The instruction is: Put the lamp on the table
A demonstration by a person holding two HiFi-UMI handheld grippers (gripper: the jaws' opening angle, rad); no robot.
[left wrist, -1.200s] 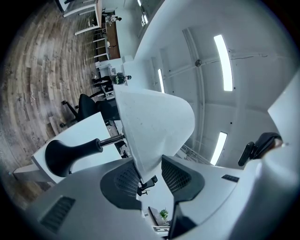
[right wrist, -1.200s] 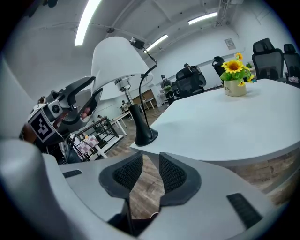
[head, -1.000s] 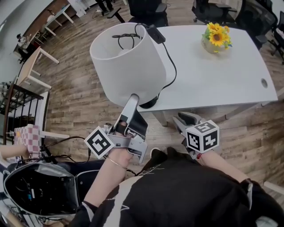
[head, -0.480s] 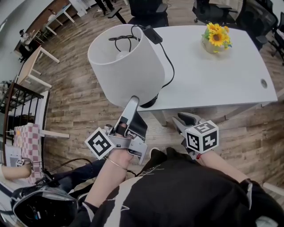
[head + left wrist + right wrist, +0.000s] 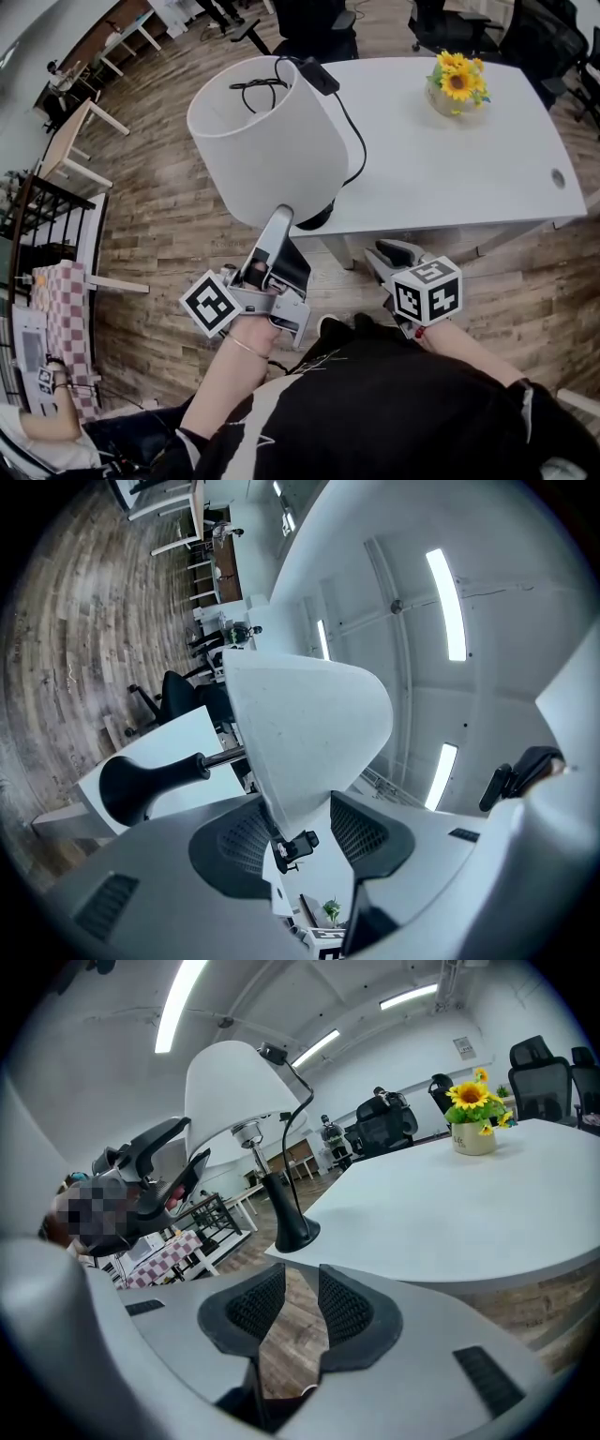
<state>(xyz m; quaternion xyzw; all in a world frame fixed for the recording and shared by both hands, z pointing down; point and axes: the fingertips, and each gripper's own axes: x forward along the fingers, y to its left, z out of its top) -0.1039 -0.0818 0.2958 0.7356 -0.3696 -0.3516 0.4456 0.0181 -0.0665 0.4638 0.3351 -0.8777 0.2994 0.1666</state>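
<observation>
Head view: lamp [image 5: 272, 141] stands upright at upper centre-left of frame. Its black base [image 5: 314, 217] sits on the white table [image 5: 450, 159], near the table's lower left corner. Black cord [image 5: 354, 127] trails from the shade top across the tabletop. Pot of sunflowers [image 5: 453, 82] at upper right, well apart from the lamp.

Left gripper [image 5: 281, 217]: jaws opening. The shade's lower rim is between the pads, close against one pad with a gap at the other; no clamp seen.

Right gripper [image 5: 389, 253], lower centre-right, off the table edge: jaws a little apart, nothing between them, only wooden floor [image 5: 169, 206] seen through the gap.
</observation>
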